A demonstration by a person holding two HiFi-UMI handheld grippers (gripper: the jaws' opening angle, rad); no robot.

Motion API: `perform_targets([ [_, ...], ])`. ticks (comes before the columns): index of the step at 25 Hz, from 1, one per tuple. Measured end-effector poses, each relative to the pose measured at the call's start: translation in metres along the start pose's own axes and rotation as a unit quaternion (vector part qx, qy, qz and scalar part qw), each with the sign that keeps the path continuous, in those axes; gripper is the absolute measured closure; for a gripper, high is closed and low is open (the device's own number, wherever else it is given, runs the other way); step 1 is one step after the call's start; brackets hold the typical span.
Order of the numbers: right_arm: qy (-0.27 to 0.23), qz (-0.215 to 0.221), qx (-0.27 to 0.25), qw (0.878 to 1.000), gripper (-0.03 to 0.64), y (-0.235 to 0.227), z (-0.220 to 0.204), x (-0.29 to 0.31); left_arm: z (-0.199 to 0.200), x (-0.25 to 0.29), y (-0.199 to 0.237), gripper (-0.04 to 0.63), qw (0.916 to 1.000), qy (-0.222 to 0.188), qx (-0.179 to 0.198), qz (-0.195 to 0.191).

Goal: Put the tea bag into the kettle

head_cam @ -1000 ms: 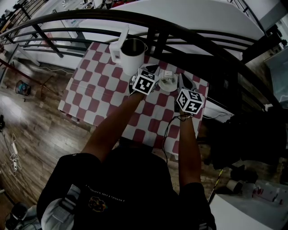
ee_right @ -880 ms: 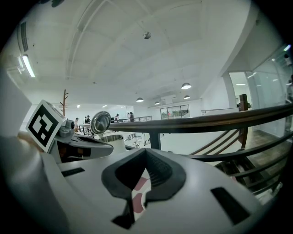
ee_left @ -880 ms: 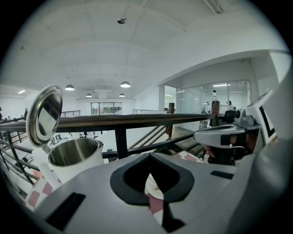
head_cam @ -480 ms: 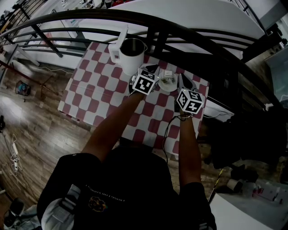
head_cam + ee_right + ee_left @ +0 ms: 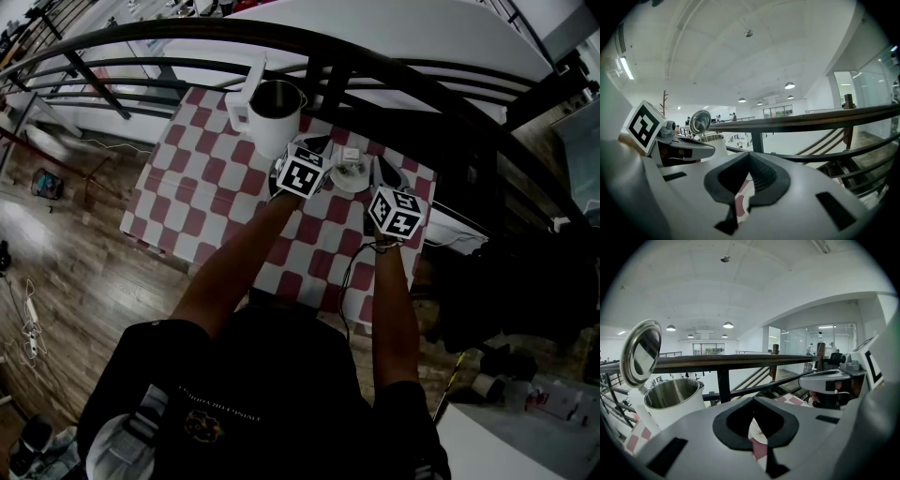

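Observation:
A white kettle [image 5: 277, 112] stands at the back of the checkered table [image 5: 206, 187], its lid [image 5: 642, 352] flipped open over the steel inside [image 5: 672, 392]. To its right a small white plate [image 5: 349, 175] carries the tea bag [image 5: 350, 156]. My left gripper [image 5: 317, 145] rests shut and empty between kettle and plate, jaw tips touching [image 5: 752, 398]. On the plate's right side my right gripper [image 5: 382, 171] is also shut and empty [image 5: 749, 153]. Each gripper shows in the other's view.
A dark metal railing [image 5: 375, 56] runs close behind the table, just past the kettle. The table's left and near edges drop to a wooden floor [image 5: 56, 234]. Red-and-white cloth lies bare to the left of the kettle.

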State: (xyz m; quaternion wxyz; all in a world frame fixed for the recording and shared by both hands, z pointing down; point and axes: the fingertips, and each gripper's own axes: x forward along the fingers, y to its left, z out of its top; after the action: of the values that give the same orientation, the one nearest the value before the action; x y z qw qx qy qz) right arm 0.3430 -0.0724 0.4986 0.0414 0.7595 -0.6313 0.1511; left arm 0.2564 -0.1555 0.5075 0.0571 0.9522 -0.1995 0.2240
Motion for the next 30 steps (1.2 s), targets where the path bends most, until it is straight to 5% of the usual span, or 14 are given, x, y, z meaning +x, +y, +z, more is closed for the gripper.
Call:
perform_targets([
  [17, 0.029, -0.006, 0.015, 0.999, 0.603, -0.015, -0.028, 0.017, -0.033, 0.026, -0.002, 0.592, 0.999, 0.043, -0.006, -0.01],
  [30, 0.108, -0.01, 0.044, 0.993, 0.603, -0.032, -0.098, 0.046, -0.09, 0.066, -0.007, 0.592, 0.9928, 0.112, -0.029, -0.031],
])
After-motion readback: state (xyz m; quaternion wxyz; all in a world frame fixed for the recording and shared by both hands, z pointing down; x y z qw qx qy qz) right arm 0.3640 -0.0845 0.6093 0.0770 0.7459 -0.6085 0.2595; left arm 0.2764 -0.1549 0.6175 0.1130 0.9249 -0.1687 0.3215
